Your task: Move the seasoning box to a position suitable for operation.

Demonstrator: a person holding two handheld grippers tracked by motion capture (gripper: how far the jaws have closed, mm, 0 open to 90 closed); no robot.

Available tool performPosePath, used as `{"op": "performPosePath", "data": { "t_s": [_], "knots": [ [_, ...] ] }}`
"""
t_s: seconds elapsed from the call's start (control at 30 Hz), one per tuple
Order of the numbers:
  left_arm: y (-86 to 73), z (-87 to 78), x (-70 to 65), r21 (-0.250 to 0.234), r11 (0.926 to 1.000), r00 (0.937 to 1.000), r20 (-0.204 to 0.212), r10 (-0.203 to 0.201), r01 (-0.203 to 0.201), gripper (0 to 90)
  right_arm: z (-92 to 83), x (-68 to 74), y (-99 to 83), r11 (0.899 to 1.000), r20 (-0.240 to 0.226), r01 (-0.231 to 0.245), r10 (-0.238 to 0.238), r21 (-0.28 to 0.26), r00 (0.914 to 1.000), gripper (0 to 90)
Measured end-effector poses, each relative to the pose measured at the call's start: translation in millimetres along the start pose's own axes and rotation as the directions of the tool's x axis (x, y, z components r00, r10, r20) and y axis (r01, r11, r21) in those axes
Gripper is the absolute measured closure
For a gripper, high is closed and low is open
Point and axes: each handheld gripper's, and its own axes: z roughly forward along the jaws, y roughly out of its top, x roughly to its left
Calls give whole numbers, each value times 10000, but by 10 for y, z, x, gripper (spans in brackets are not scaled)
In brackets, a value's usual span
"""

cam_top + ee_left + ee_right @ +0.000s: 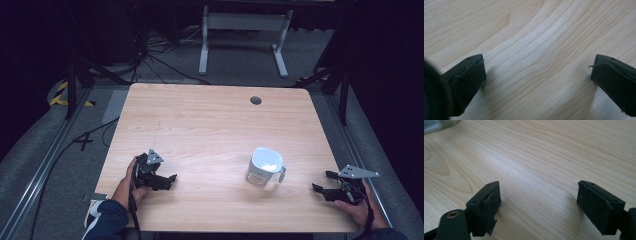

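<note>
A small clear jug (264,166) with a white lid and a side handle stands on the wooden table (200,120), right of centre near the front. My left gripper (171,182) rests low at the front left, held by a hand, well to the left of the jug. Its jaws stand wide apart over bare wood (539,65). My right gripper (321,180) sits at the front right corner, pointing left toward the jug, a short way from it. It is open with nothing between the pads (538,187). A corner of the jug (434,123) shows far off.
A round dark cable hole (256,100) sits near the table's far edge. Beyond the table, a white metal frame (245,30) and loose cables (150,55) lie on the grey floor. Black stands flank both sides.
</note>
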Motion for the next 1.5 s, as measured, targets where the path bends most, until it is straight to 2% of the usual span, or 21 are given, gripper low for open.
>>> {"op": "performPosePath", "data": {
  "t_s": [0.03, 0.27, 0.33, 0.37, 0.5, 0.6, 0.63, 0.77, 0.83, 1.0, 1.13, 1.23, 1.33, 1.5],
  "knots": [
    [4, -6, -2, 103, 9999, 10000, 63, 57, -57, 1, -1, 0, -1, 10000, 9, 0, 0, 3, 10000, 191],
    [-12, -10, -10, 6, 9999, 9999, 77, 106, -106, 4, -5, -1, -3, 10000, 26, 2, -2, 11, 10000, 191],
    [-7, -9, -7, -23, 9996, 9995, 90, 298, -298, 4, -1, -9, 8, 10000, -25, 24, -23, 68, 10000, 193],
    [-10, -9, -19, -3, 9998, 9997, 129, 200, -200, 4, 0, -12, 15, 9999, -34, 12, -11, 108, 10000, 196],
    [-5, -2, -25, -28, 9995, 9992, 248, 318, -317, 3, -4, -17, 33, 9997, 81, -143, 142, 195, 9999, 236],
    [4, -6, -22, 97, 9992, 9987, 355, 375, -379, 1, -19, -28, 42, 9992, 250, -303, 296, 268, 9992, 288],
    [7, -3, -18, 95, 9991, 9983, 414, 419, -423, 1, -46, -30, 53, 9989, 90, -456, 455, 77, 9989, 346],
    [1, 7, -15, -41, 9989, 9979, 445, 461, -459, 2, -90, -30, 83, 9989, 5, -448, 448, -134, 9990, 414],
    [-1, 0, -12, 15, 9988, 9979, 444, 479, -481, 2, -118, -13, 112, 9985, -220, -433, 426, -348, 9989, 485],
    [-1, 0, -12, 13, 9988, 9979, 445, 479, -480, 2, -142, 36, 199, 9974, -510, -88, 52, -712, 9987, 675],
    [0, 6, -8, -31, 9988, 9976, 477, 499, -499, 1, -170, 91, 271, 9952, -676, 133, -200, -974, 9975, 782],
    [1, 6, -9, -36, 9988, 9976, 482, 498, -497, 1, -190, 121, 340, 9918, -933, 97, -217, -1273, 9954, 861],
    [-1, 3, -11, 0, 9988, 9977, 468, 482, -482, 2, -216, 160, 428, 9878, -1155, 144, -325, -1548, 9928, 890],
    [0, 4, -10, -20, 9988, 9977, 473, 491, -490, 2, -227, 305, 623, 9805, -1344, 612, -871, -1865, 9871, 893]
  ]
}}
